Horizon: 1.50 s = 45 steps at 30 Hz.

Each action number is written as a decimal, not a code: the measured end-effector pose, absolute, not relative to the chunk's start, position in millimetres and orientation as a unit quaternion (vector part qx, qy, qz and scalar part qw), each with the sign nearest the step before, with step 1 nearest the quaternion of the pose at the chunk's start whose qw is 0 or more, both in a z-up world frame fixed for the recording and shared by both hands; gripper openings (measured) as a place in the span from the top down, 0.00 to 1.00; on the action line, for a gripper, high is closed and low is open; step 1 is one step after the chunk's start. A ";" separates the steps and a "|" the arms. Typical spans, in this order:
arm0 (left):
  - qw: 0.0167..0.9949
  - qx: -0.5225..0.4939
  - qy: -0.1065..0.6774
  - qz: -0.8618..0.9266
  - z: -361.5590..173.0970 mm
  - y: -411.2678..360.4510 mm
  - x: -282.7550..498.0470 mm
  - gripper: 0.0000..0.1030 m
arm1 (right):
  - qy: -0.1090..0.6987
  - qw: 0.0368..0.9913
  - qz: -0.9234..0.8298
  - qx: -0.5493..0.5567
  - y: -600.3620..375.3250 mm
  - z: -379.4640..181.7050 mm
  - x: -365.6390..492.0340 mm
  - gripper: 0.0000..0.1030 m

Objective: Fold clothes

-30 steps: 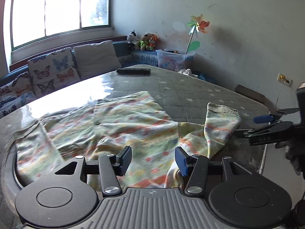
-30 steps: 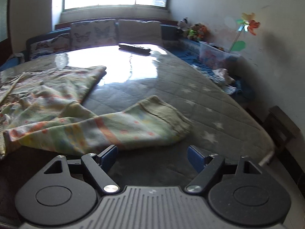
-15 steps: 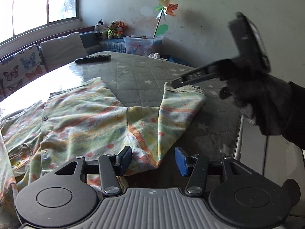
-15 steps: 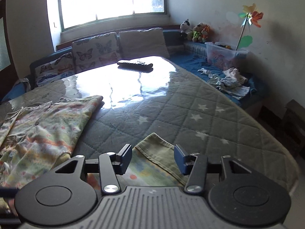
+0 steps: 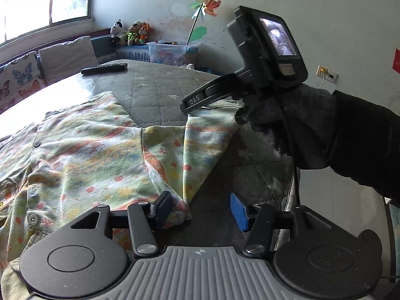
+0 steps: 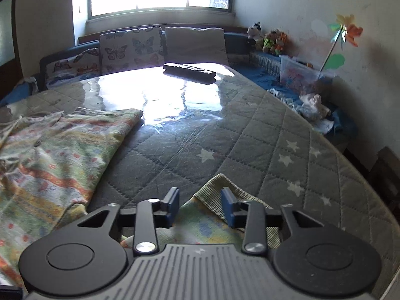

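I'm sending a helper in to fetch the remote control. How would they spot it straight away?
Find the big quilted star-patterned table. At its far end, near the butterfly cushions, lies the remote control. It is the only long, flat, black bar there, apart from the pastel garment.

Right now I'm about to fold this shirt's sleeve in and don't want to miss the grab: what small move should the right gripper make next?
Probably finish closing. The right gripper has just been closing, its fingers either side of the sleeve cuff, but a gap still shows, so the cuff seems not yet pinched. Lift only after that.
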<state>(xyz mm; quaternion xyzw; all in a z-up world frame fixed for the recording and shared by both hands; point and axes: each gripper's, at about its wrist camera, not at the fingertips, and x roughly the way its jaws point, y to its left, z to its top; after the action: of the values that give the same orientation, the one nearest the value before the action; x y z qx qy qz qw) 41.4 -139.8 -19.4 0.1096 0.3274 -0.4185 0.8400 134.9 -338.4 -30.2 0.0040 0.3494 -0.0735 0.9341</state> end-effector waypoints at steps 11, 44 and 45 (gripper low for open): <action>0.840 0.097 0.326 -0.423 -21.7 -137.2 41.2 0.43 | 0.242 0.965 -0.083 0.060 -362.2 32.4 81.9 0.96; 0.949 0.023 0.293 -0.111 33.5 -4.8 150.7 0.27 | 0.326 0.941 -0.077 0.052 -371.1 -35.3 87.8 0.27; 0.950 0.022 0.296 -0.095 31.2 5.0 162.5 0.27 | 0.326 0.941 -0.074 0.051 -371.1 -35.8 91.4 0.27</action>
<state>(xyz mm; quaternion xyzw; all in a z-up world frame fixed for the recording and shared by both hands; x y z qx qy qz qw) 162.5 5.0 31.2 0.0218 0.2959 -0.0953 0.9502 91.4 -371.1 -35.8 0.0514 0.3262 -0.0741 0.9410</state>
